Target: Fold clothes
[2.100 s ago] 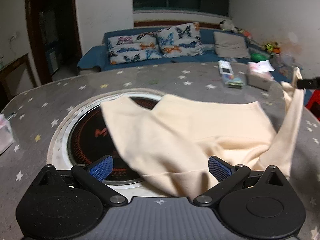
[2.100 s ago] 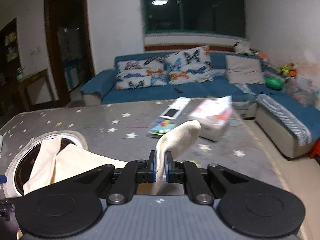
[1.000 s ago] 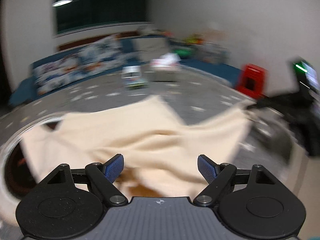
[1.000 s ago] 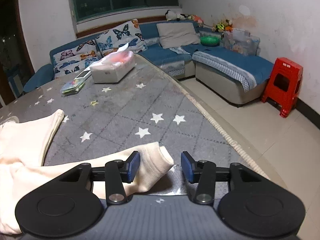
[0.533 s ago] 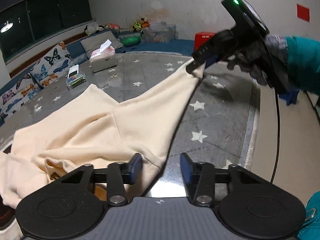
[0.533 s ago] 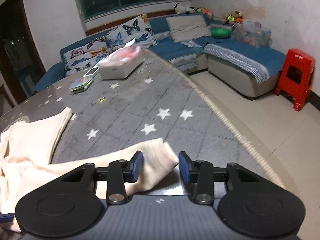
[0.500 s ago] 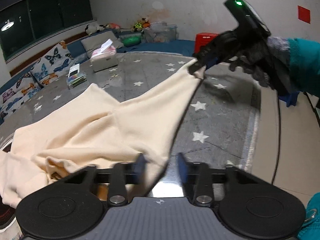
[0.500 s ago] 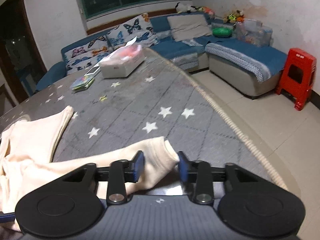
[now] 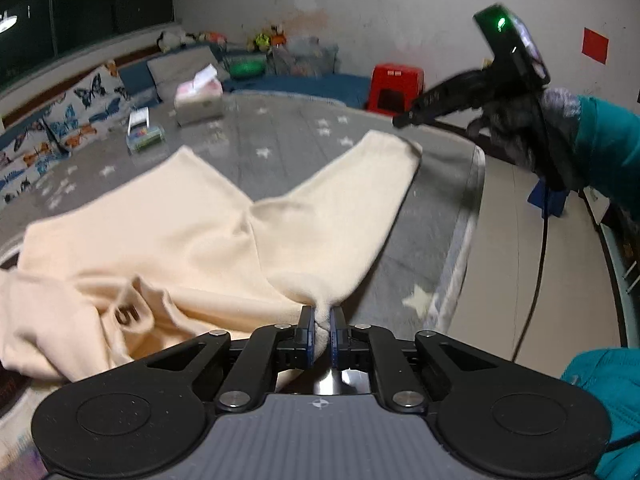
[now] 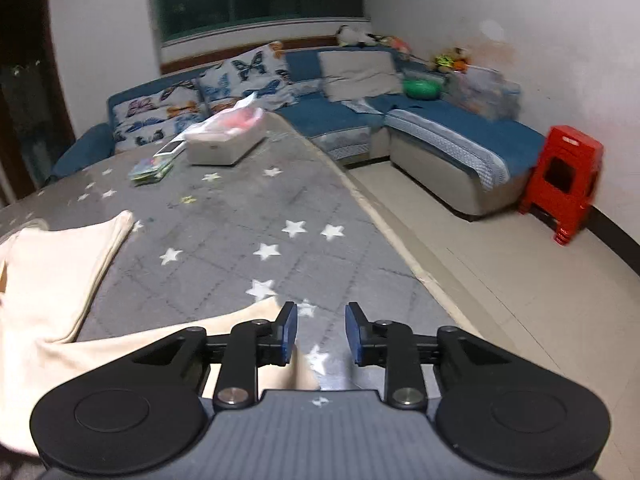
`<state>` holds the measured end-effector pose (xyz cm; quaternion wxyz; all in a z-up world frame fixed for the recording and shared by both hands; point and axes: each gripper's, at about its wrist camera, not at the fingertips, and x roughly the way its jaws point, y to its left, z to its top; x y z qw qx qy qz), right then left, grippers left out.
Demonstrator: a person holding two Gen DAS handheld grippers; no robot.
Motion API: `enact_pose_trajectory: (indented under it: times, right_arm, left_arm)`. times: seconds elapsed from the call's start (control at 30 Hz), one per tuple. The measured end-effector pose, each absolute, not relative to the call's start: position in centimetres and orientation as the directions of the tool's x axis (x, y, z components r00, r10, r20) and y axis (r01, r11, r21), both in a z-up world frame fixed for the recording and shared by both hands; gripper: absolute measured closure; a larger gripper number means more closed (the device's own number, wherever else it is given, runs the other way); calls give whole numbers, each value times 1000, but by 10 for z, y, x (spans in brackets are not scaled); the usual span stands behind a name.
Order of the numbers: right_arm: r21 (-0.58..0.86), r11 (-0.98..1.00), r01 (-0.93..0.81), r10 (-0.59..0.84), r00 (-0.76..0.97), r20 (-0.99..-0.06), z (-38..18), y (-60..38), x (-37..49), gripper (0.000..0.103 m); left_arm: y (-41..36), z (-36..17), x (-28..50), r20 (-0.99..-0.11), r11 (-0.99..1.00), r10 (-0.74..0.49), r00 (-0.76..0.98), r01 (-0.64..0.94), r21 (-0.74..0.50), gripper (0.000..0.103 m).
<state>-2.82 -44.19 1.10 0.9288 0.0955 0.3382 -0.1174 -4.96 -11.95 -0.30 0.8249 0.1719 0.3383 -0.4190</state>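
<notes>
A cream sweatshirt (image 9: 180, 216) lies spread on the grey star-patterned table (image 10: 248, 216). My left gripper (image 9: 322, 328) is shut on a pinch of its cloth at the near edge, where one sleeve (image 9: 360, 184) runs out to the right. That sleeve lies flat, with its cuff near the table's rim. My right gripper (image 10: 322, 332) has its jaws opening. The cuff (image 10: 260, 312) sits just under its left finger and the pads do not press it. In the left wrist view the right gripper (image 9: 404, 120) hovers above the cuff, held by a gloved hand (image 9: 516, 132).
At the far side stand a white tissue box (image 10: 224, 140) and a colourful packet (image 10: 150, 170). The table's rounded edge (image 10: 384, 232) runs along the right, with tiled floor beyond. A red stool (image 10: 560, 184) and a blue sofa (image 10: 440, 132) stand further off.
My left gripper has closed on the sweatshirt's cloth. My right gripper has let go of the sleeve cuff and lifted away, and the sleeve now lies flat on the table.
</notes>
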Motion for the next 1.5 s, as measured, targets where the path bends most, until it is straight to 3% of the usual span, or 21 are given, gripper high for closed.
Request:
enact_pose_trajectory:
  times: [0.13, 0.3, 0.43, 0.67, 0.9, 1.0, 1.07, 1.5]
  right_arm:
    - [112, 978, 175, -65, 771, -634, 14, -420, -20, 76]
    - [126, 984, 123, -3, 725, -689, -10, -401, 2, 75]
    - [117, 986, 123, -6, 715, -699, -12, -397, 9, 67]
    - [108, 994, 33, 51, 724, -687, 1, -378, 22, 66]
    - [137, 984, -116, 179, 715, -676, 7, -332, 48, 66]
    - [138, 973, -185, 229, 700, -676, 7, -309, 63, 65]
    - [140, 962, -234, 266, 687, -676, 7, -290, 72, 58]
    - [213, 815, -539, 534, 555, -638, 15, -199, 73, 54]
  left_arm:
    - [-118, -4, -46, -706, 597, -574, 415, 802, -14, 91]
    - [-110, 6, -42, -681, 624, -587, 438, 781, -35, 86]
    - [-94, 23, -29, -640, 696, -564, 521, 718, -28, 58]
    - [-56, 31, 46, -636, 906, -347, 689, 421, -38, 56]
    - [-15, 24, 128, -676, 990, -128, 725, 132, -46, 56]
    - [4, 16, 156, -692, 995, -96, 715, 67, -68, 56]
    - [9, 12, 174, -704, 998, -66, 707, 31, -63, 56]
    - [23, -11, 261, -747, 994, 66, 662, -108, -8, 58]
